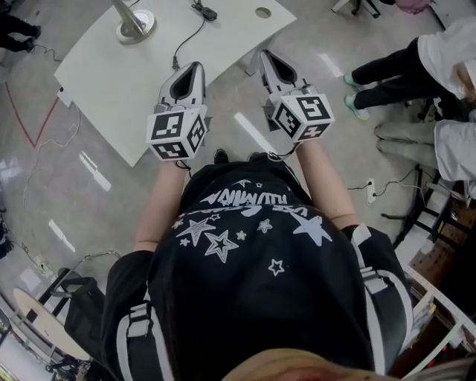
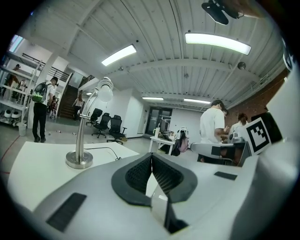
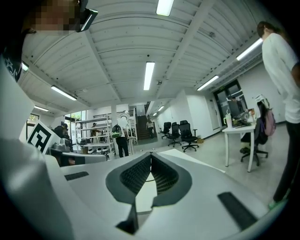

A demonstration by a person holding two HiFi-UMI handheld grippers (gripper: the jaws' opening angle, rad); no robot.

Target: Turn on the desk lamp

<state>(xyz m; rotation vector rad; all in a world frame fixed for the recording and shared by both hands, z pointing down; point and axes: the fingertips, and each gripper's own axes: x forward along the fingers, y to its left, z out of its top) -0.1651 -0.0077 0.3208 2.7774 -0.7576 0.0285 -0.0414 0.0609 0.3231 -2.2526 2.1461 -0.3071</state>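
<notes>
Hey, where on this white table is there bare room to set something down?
Bare: the wide patch of table between the lamp base, the cable and the near edge; also between cable and grommet hole. Crowded only around the lamp base and cable.

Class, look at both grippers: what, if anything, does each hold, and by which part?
Nothing. The left gripper and right gripper are both shut and empty; the lamp stands untouched.
</notes>
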